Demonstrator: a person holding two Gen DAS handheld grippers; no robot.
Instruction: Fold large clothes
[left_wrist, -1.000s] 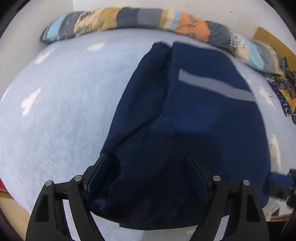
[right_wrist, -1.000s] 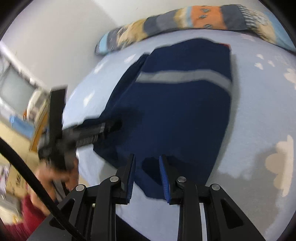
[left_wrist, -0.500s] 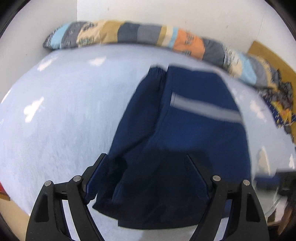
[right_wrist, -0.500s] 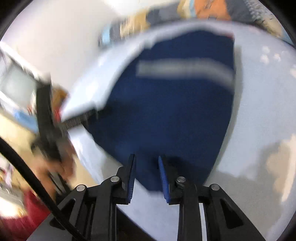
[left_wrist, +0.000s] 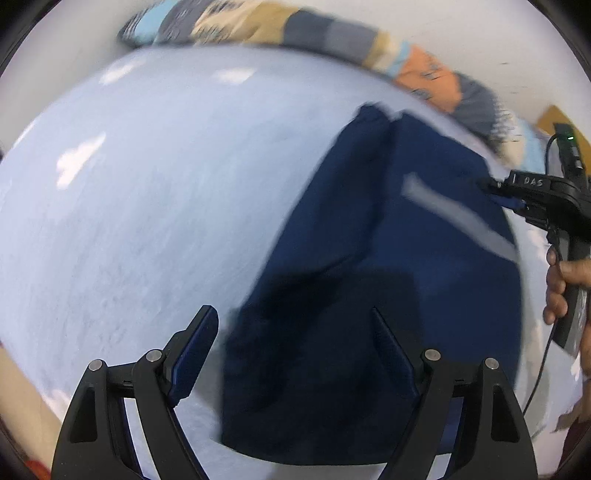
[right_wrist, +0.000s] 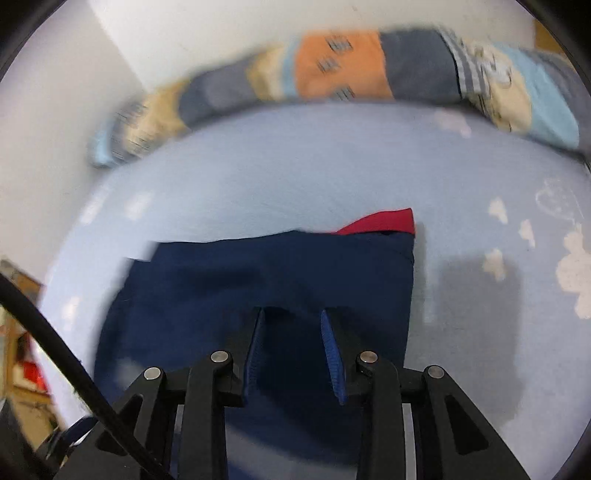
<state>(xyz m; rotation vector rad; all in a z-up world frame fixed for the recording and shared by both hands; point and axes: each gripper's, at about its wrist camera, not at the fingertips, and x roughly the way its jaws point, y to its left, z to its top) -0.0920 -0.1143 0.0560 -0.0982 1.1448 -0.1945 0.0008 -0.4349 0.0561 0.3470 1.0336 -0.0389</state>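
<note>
Garment: your navy garment (left_wrist: 388, 288) lies flat on the bed (left_wrist: 147, 221), toward the right in the left view. Grey stripe (left_wrist: 458, 218) runs across it.
Left tongs: your left tongs (left_wrist: 291, 339) are spread wide above the garment's near end. One finger is over bare sheet, the other over cloth, nothing pinched.
Right tongs: your right tongs (right_wrist: 291, 332) are fairly narrow and opening, hovering over the navy cloth with nothing gripped that I can see. Whether the tips touch the fabric, can't tell.
Red bit: a red patch (right_wrist: 380, 223) pokes out at the garment's far corner. Lining or another layer, hard to say.
Blur: both views are smeared, so folds and edges are mushy. The garment's near edge is cut off behind the tongs.
Pillow: a patchwork bolster (right_wrist: 332, 70) lies along the wall.
Hand: your right hand (left_wrist: 565, 284) is half cut off at the frame edge.
</note>
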